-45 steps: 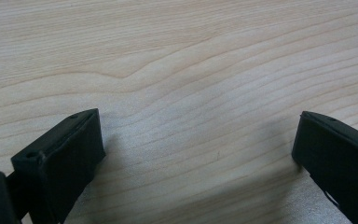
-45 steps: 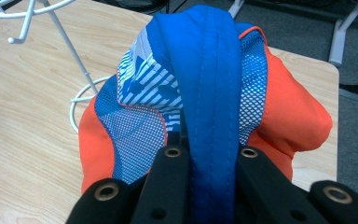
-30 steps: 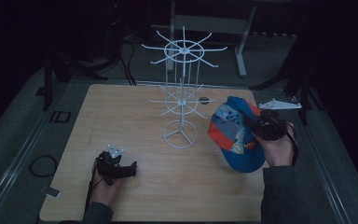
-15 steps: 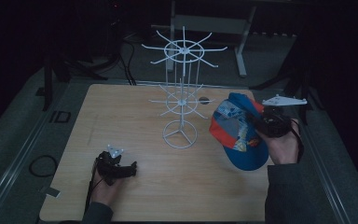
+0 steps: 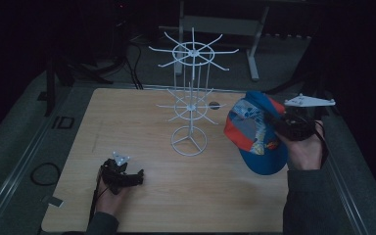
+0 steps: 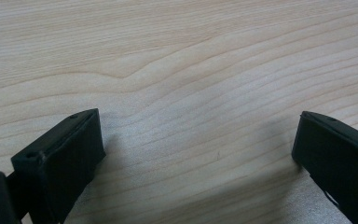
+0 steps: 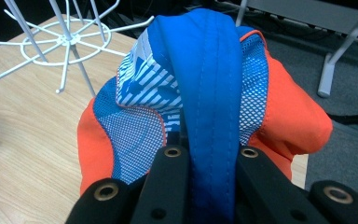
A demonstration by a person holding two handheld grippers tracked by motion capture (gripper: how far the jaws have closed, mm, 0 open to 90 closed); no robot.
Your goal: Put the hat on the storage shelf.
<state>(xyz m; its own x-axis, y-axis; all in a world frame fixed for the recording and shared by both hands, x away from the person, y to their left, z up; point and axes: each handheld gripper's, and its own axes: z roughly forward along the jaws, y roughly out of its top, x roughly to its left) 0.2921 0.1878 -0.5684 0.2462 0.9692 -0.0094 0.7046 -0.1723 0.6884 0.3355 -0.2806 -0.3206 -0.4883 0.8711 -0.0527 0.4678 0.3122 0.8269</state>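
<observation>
Rack: white wire, standing mid-table.
Cap: blue and orange (mesh sides), lifted right of rack.
Right gripper: pinching cap.
Left gripper: spread wide, low before rack.

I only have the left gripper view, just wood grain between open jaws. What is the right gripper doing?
Observer: The right gripper is shut on the cap, pinching its blue band.
Operator: Is the cap off the table?
Observer: Its crown looks raised, but I cannot tell whether the brim touches the table.
Operator: Anything near it?
Observer: A white wire rack stands beside the cap, on the side toward your left gripper.
</observation>
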